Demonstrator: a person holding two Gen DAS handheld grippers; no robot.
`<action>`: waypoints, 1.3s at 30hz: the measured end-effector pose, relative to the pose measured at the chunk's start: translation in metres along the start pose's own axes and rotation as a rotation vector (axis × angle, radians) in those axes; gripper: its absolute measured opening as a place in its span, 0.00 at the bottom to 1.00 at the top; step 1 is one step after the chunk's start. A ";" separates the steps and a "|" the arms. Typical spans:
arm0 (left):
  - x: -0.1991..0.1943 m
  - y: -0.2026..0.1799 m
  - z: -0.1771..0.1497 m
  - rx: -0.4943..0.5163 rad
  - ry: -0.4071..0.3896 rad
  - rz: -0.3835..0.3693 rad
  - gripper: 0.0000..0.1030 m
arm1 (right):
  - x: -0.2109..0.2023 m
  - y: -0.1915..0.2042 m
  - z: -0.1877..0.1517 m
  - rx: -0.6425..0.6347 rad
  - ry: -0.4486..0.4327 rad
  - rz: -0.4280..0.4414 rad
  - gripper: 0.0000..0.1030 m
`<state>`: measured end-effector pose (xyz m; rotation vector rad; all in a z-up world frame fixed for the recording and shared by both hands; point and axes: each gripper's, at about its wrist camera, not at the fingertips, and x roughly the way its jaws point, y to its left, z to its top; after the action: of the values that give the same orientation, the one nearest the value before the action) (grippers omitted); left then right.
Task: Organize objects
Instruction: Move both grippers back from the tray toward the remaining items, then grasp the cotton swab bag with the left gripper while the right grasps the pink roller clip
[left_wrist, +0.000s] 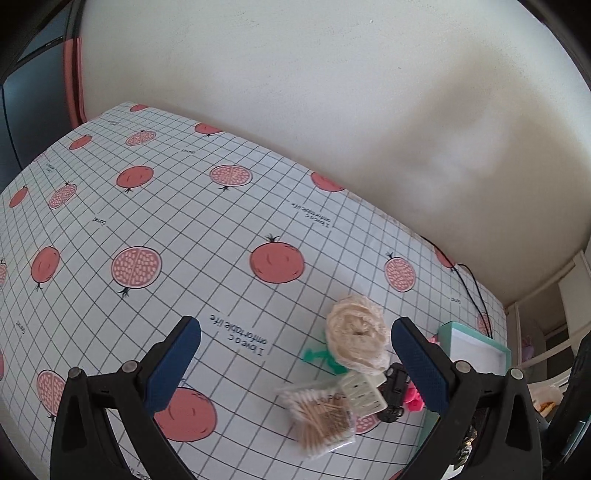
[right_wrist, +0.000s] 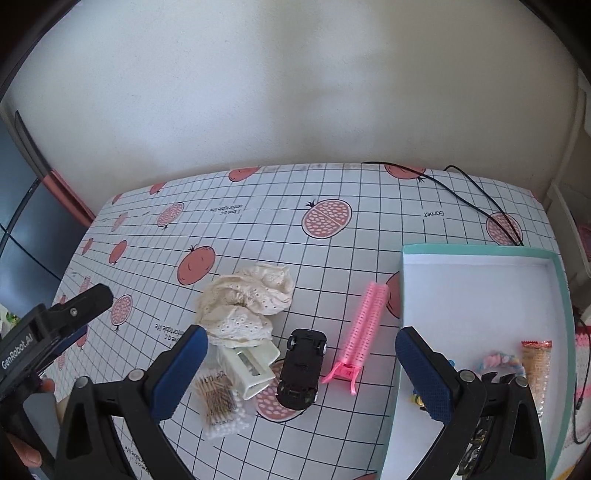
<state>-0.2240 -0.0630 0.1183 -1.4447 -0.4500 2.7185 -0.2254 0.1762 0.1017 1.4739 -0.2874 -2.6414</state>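
gridded tablecloth (right_wrist: 332, 266) holds one toy car (right_wrist: 301, 369), one pink clip (right_wrist: 364, 332), one box (right_wrist: 476, 295).

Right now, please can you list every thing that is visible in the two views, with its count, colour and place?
scrunchie: one, cream lace, table middle
cotton swab bag: one, clear, nearest the camera
white case: one, off-white, partly under the scrunchie
toy car: one, black, upside down beside the white case
hair clip: one, pink, between the toy car and the box
box: one, teal rim and white inside, on the right, a few small items in it
cable: one, black, far right of the table
tablecloth: one, white grid with pomegranates
left tongs: blue pads, open
right tongs: blue pads, open
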 end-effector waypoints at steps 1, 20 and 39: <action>0.001 0.002 0.000 -0.002 0.003 0.005 1.00 | 0.003 -0.001 -0.001 0.005 0.005 0.000 0.99; 0.052 -0.019 -0.040 0.046 0.201 0.042 1.00 | 0.039 -0.024 -0.016 0.048 0.076 -0.046 0.53; 0.071 -0.048 -0.068 0.163 0.289 0.075 0.96 | 0.057 -0.032 -0.023 0.084 0.106 -0.082 0.30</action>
<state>-0.2141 0.0104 0.0383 -1.7984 -0.1605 2.4703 -0.2354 0.1947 0.0357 1.6796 -0.3390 -2.6317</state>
